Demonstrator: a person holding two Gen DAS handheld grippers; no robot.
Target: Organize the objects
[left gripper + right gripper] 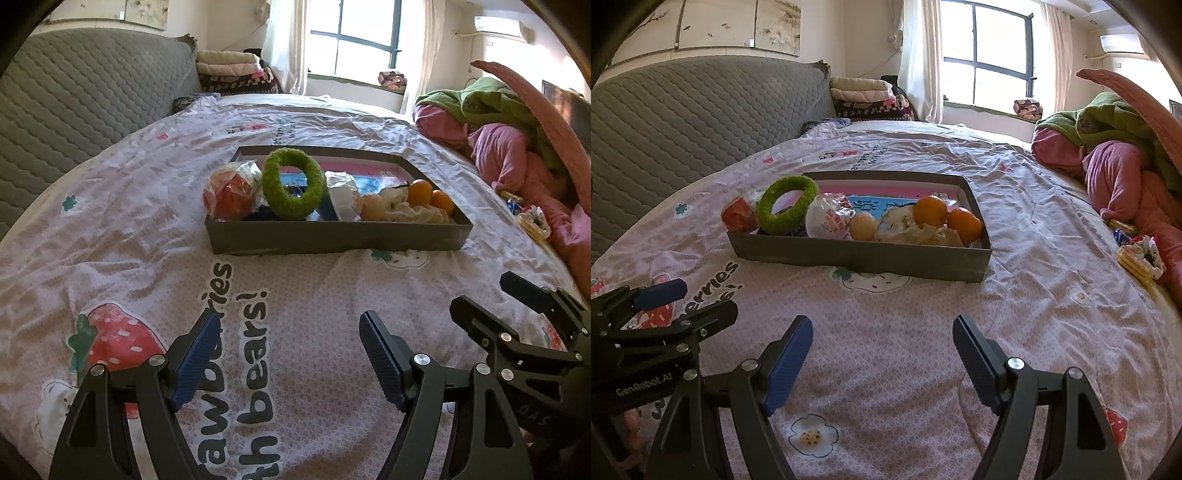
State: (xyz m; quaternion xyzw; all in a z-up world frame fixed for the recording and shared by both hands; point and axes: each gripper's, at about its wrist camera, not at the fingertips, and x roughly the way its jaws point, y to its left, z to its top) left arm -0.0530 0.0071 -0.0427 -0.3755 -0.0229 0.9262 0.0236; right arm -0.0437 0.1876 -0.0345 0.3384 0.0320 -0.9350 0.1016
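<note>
Bedroom scene, pink strawberry-and-bear print bedsheet covering the bed, grey quilted headboard at left, bright window at back. Grey shallow box sits mid-bed on the sheet, ahead of both grippers and well apart from them. Along the box's near side, left to right: red fruit in clear plastic wrap, fuzzy green ring standing tilted on edge, white wrapped ball-shaped item with pink print (label too small to read), pale yellow round fruit, crumpled cream cloth or wrapper, 2 oranges touching each other at the right end. Pink and blue printed sheet lies flat on the box floor behind them. Pile of pink and green bedding at the right edge of the bed, with small wrapped snacks just beside it. Left gripper hovers low over the sheet, jaws spread wide, nothing between them. Right gripper likewise spread and empty. Grippers side by side, near each other.
</note>
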